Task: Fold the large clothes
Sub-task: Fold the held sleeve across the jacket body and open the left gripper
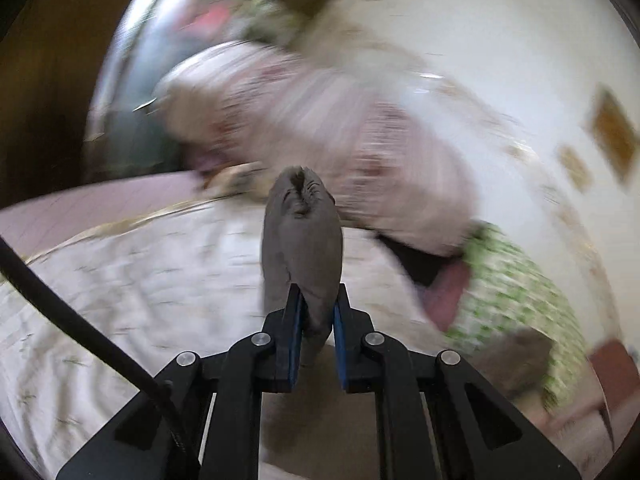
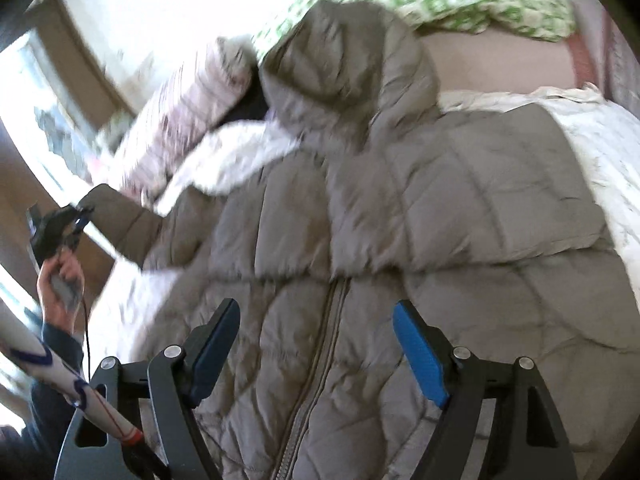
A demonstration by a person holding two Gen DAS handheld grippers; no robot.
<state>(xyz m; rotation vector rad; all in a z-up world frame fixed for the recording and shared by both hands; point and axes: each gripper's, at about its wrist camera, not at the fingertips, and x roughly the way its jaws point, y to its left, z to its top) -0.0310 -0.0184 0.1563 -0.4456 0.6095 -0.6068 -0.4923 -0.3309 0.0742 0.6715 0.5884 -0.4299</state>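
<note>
A grey quilted jacket (image 2: 420,208) lies spread front-up on a bed (image 2: 608,148), zip running toward the camera, hood (image 2: 344,60) at the far end near a green-patterned pillow (image 2: 460,0); a pink striped pillow (image 2: 188,120) sits to the left. The left gripper (image 1: 316,316) is clamped on the cuff of a sleeve (image 1: 302,240), which bulges out between its blue pads; the right wrist view shows that gripper at the far left edge, a hand (image 2: 60,280) on its handle, the sleeve stretched out from the jacket's side. The right gripper (image 2: 316,356) hovers over the zip with its fingers wide apart, holding nothing. Both views are motion-blurred. Risks, as a judgement: the grip is only on the cuff's end, so puffy, slick fabric could slip free; a hard pull could drag the whole jacket askew, since nothing pins its body; the fold might then land crooked.
</note>
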